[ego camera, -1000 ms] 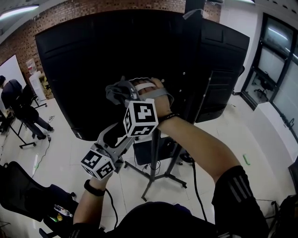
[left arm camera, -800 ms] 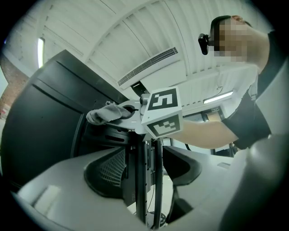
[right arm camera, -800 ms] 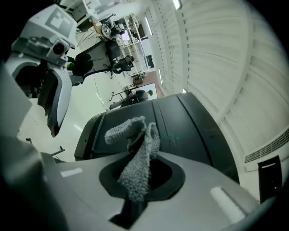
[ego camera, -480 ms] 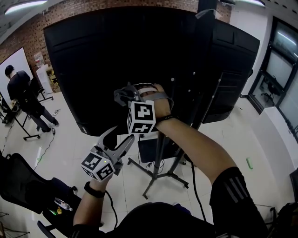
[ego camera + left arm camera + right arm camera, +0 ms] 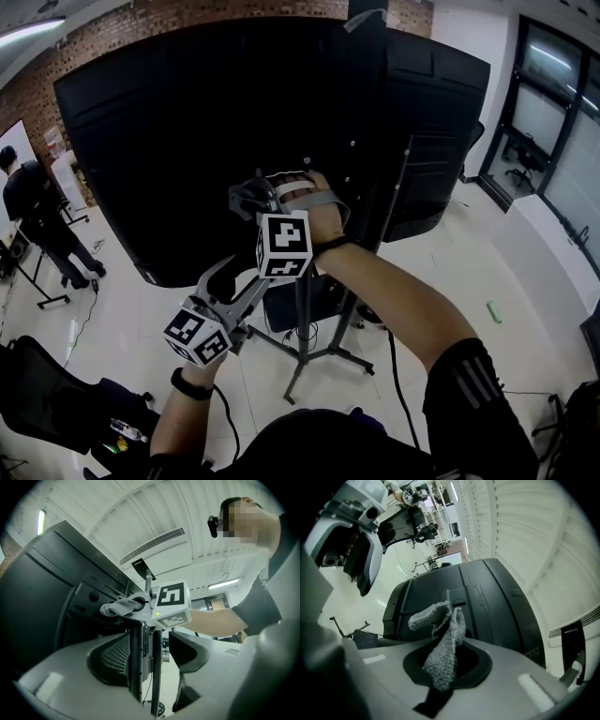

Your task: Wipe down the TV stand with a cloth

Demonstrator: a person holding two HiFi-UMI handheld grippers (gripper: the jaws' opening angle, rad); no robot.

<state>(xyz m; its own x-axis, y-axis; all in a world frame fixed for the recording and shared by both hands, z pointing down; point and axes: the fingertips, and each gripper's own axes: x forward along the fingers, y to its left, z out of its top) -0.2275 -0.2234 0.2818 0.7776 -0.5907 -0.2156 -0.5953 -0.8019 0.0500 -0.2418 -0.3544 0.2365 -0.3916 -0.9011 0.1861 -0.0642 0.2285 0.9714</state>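
Observation:
The TV's black back panel [image 5: 187, 141] fills the upper head view, with the stand's pole [image 5: 305, 309] and splayed legs [image 5: 323, 361] below it. My right gripper [image 5: 249, 198] is raised in front of the panel and is shut on a grey knitted cloth [image 5: 236, 194]. In the right gripper view the cloth [image 5: 440, 648] hangs bunched between the jaws of the right gripper [image 5: 440, 670]. My left gripper [image 5: 242, 279] is lower and points upward, open. In its own view the left gripper [image 5: 152, 644] shows the pole [image 5: 136, 667] through the gap, with the cloth [image 5: 119, 606] above.
A person [image 5: 33, 216] stands by tripods at the far left. A dark chair [image 5: 47, 394] sits at the lower left. A cable [image 5: 394, 375] runs over the white floor beside the stand's legs. A small green object [image 5: 494, 312] lies at the right, below dark windows [image 5: 553, 84].
Both grippers keep nearly the same pose; the right stays shut on the cloth. The head view has shifted slightly, and the person at the left has moved.

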